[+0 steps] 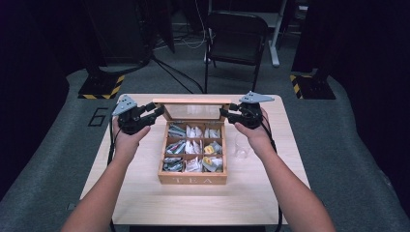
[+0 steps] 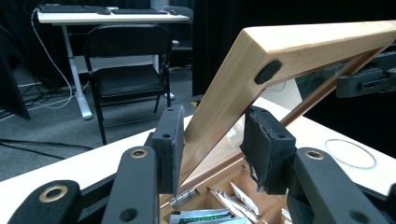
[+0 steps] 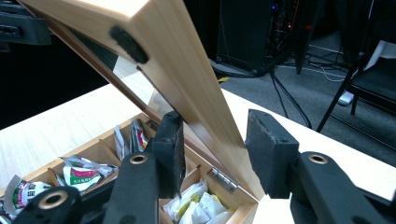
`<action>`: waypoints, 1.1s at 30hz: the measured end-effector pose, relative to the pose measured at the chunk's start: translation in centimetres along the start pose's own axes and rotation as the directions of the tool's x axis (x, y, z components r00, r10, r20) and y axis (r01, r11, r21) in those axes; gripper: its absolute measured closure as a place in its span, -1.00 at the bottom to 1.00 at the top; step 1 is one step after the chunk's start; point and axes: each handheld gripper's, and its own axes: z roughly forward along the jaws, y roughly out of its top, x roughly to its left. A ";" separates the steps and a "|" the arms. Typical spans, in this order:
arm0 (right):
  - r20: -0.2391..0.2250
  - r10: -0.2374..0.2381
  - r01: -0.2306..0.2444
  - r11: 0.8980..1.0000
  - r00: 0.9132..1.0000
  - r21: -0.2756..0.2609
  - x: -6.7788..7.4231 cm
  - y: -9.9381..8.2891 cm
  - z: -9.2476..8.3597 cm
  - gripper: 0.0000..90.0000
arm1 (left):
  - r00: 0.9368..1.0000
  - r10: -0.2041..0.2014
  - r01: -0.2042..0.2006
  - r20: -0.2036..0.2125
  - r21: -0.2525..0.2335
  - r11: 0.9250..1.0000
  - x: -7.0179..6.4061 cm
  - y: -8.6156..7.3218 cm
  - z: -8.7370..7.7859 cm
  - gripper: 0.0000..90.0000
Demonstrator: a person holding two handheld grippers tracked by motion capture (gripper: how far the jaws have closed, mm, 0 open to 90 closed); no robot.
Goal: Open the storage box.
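A wooden tea box (image 1: 192, 180) sits mid-table with its glass-paned lid (image 1: 192, 102) raised and tilted back. Several tea bags (image 1: 193, 147) fill its compartments. My left gripper (image 1: 158, 112) is at the lid's left end. In the left gripper view the left gripper (image 2: 212, 144) has its pads pressed on either face of the lid's side rail (image 2: 219, 116). My right gripper (image 1: 225, 111) is at the lid's right end. In the right gripper view the right gripper (image 3: 212, 149) straddles the rail (image 3: 205, 107), both pads against the wood.
A clear glass (image 1: 241, 145) stands on the table (image 1: 193, 203) just right of the box, near my right wrist. A black folding chair (image 1: 237, 36) stands beyond the far edge. Bare tabletop lies in front of the box and to its left.
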 end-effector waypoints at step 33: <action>0.006 0.042 -0.042 0.998 0.999 0.054 -1.6 0.3 1.9 0.32 | 1.000 -0.003 0.004 -0.022 0.031 0.999 1.4 -0.1 2.5 0.30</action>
